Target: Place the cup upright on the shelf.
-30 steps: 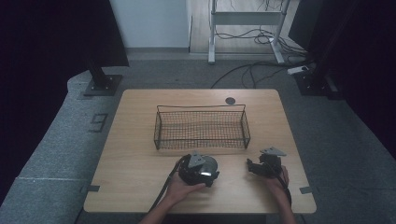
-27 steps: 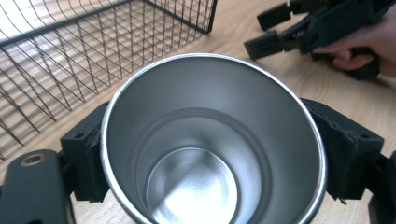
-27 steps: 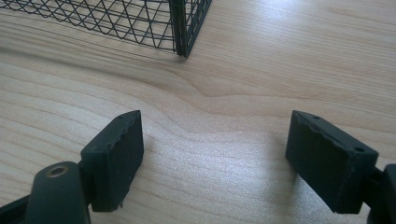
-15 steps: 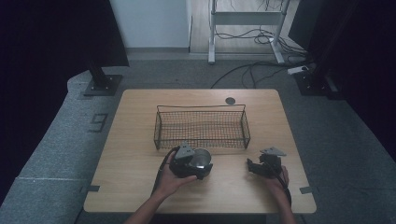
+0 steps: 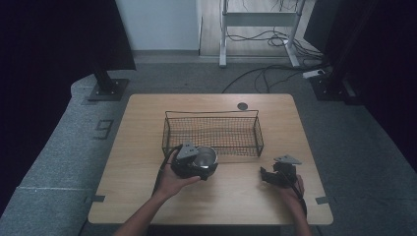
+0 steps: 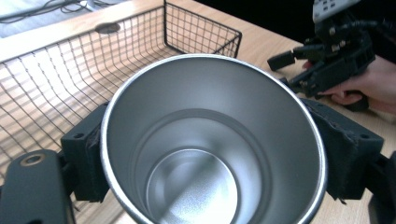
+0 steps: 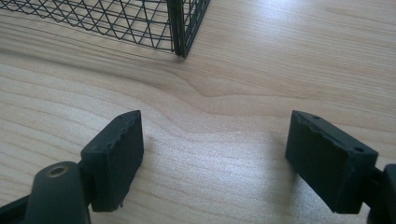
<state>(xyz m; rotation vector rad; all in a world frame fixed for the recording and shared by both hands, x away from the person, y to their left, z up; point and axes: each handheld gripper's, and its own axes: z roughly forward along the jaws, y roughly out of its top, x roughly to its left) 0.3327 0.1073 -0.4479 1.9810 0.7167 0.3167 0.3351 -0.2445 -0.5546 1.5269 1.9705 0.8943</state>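
A shiny steel cup point(image 6: 210, 144) sits between the jaws of my left gripper point(image 5: 196, 164), which is shut on its sides; its mouth faces the camera and it holds nothing. In the high view the cup point(image 5: 204, 157) hangs at the near left corner of a black wire basket point(image 5: 211, 130). My right gripper point(image 5: 274, 177) rests low over the table near the basket's near right corner, jaws wide open with bare wood between them point(image 7: 212, 154). The left gripper view also shows the right gripper point(image 6: 327, 60) in a hand.
The basket point(image 6: 56, 70) has nothing in it and stands mid-table on the wooden table point(image 5: 147, 196). A round cable hole point(image 5: 242, 105) lies behind it. Dark stands and cables crowd the floor beyond the far edge.
My left gripper has carried the cup forward and up from the near table toward the basket's near left corner. The right gripper has stayed put.
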